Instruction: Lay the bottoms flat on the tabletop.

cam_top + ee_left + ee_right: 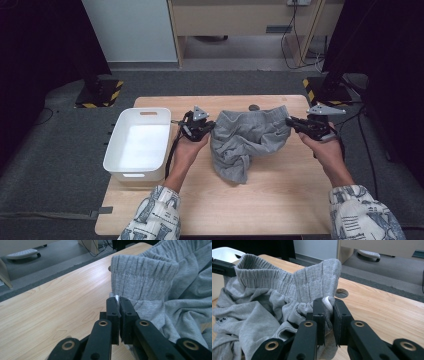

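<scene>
broadly, the table [260, 200] was a rectangular slab of pale wood-grain laminate, smooth and matte, with a small round hole [342, 293] near its far edge. on its left part sat a white plastic bin [114, 150], rectangular with rounded corners, glossy walls and a slot handle in the far rim. the grey shorts [245, 137] hung over the middle of the table, between the two grippers: a soft, heathered knit jersey with a wide ribbed elastic waistband stretched across the top. the fabric below the waistband sagged in loose folds and creases, and the lower bunch rested on the wood. a small dark print showed on one leg in the right gripper view. the left gripper [117, 300], matte black with brass-coloured pivot rivets, was clamped tight on the waistband's left end, a white scrap showing between its pads. the right gripper [329, 302], of the same build, was pinched on the waistband's right end, with a white cord loop caught at its tips.
</scene>
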Demonstrator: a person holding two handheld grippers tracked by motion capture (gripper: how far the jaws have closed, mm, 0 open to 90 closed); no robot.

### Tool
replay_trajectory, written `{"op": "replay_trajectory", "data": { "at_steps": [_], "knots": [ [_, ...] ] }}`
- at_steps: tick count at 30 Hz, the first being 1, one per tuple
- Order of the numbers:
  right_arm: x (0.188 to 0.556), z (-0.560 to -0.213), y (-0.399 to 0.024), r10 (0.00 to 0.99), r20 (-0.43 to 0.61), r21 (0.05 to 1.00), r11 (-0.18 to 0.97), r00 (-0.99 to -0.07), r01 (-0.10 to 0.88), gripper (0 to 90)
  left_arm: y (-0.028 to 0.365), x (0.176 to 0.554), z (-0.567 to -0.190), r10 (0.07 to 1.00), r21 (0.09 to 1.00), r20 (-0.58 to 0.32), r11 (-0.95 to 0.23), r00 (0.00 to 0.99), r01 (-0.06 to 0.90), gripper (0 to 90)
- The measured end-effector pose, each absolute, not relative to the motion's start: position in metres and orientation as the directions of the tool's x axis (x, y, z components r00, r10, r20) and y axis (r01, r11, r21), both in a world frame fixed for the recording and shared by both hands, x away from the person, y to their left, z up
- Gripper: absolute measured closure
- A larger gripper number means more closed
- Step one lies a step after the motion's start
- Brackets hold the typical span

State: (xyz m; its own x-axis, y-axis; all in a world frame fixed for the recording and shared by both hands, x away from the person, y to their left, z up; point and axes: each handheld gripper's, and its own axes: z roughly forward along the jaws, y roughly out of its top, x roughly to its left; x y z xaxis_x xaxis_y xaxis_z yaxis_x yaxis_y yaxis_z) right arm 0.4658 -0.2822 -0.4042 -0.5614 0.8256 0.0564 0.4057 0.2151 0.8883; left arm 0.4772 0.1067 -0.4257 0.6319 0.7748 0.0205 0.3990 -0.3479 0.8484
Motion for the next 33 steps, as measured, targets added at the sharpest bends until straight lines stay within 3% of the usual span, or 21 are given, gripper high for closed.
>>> {"op": "replay_trajectory", "data": {
  "at_steps": [33],
  "knots": [
    [0.455,-0.376,-0.273,0.804,0.054,0.925,0.183,-0.592,0.334,81.9,0.132,0.461,-0.385,0.772,0.894,0.035,-0.308,0.634,0.326,87.1]
  ]
}}
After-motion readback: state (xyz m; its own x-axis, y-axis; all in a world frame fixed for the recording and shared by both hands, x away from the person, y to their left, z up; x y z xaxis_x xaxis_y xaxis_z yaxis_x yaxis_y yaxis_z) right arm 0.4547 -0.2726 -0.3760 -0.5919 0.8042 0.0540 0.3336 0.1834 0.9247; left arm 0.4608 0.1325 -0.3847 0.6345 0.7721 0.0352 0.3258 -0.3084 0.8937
